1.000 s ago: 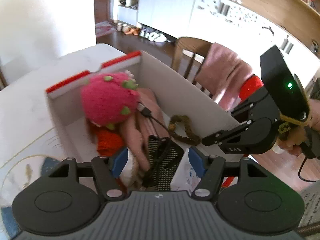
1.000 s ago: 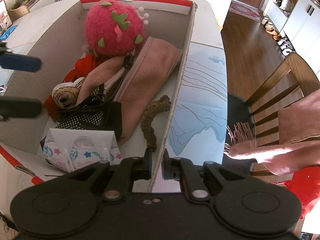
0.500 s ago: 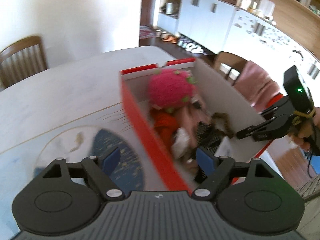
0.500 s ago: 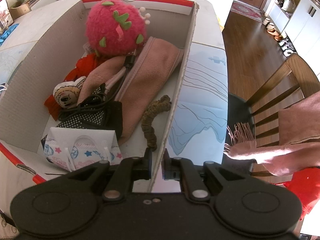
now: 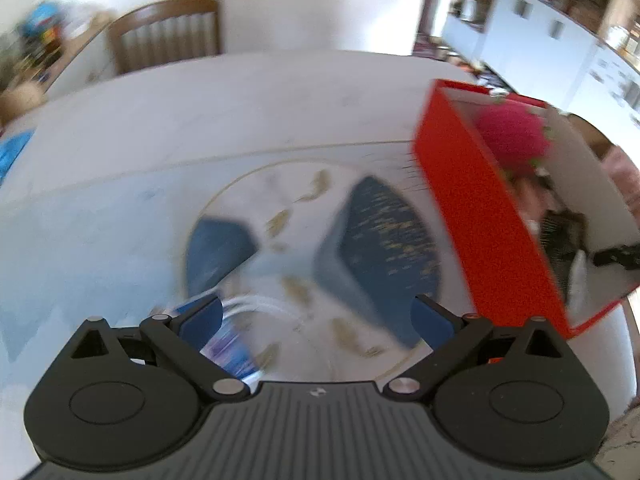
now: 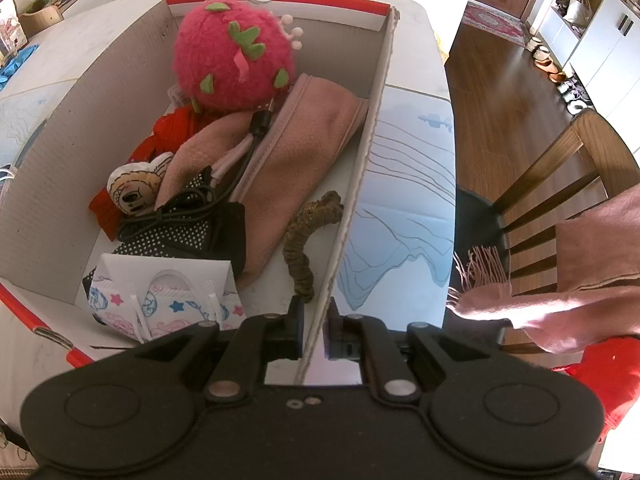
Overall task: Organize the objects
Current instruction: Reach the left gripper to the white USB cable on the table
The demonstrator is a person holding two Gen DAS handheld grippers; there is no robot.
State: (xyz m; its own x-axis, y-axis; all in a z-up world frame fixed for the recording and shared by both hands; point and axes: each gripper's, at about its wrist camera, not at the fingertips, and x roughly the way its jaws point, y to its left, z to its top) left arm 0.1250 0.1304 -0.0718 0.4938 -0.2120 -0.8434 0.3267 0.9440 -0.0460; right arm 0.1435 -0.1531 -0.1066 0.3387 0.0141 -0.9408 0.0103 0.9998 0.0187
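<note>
A cardboard box (image 6: 52, 168), red outside (image 5: 480, 220), holds a pink strawberry plush (image 6: 236, 60), a pink cloth pouch (image 6: 288, 160), a black dotted pouch with a cable (image 6: 188, 232), a brown braided band (image 6: 308, 232), a small doll face (image 6: 136, 192) and a star-printed mask pack (image 6: 160, 296). My right gripper (image 6: 316, 320) is shut on the box's right wall (image 6: 360, 184). Left of the box, my left gripper (image 5: 316, 316) hangs over the table, its jaws opening wide with nothing gripped. A blurred blue-and-purple packet with white loops (image 5: 232, 344) lies by its left finger.
The white table carries a mat with a round blue-and-gold print (image 5: 360, 240) under my left gripper. A wooden chair (image 5: 164, 36) stands at the far side. Another chair with a pink fringed scarf (image 6: 560, 292) is right of the table, over a wooden floor.
My left gripper has swung left out of the box to above the printed mat, and its jaws have spread wider. The right gripper has stayed on the box wall.
</note>
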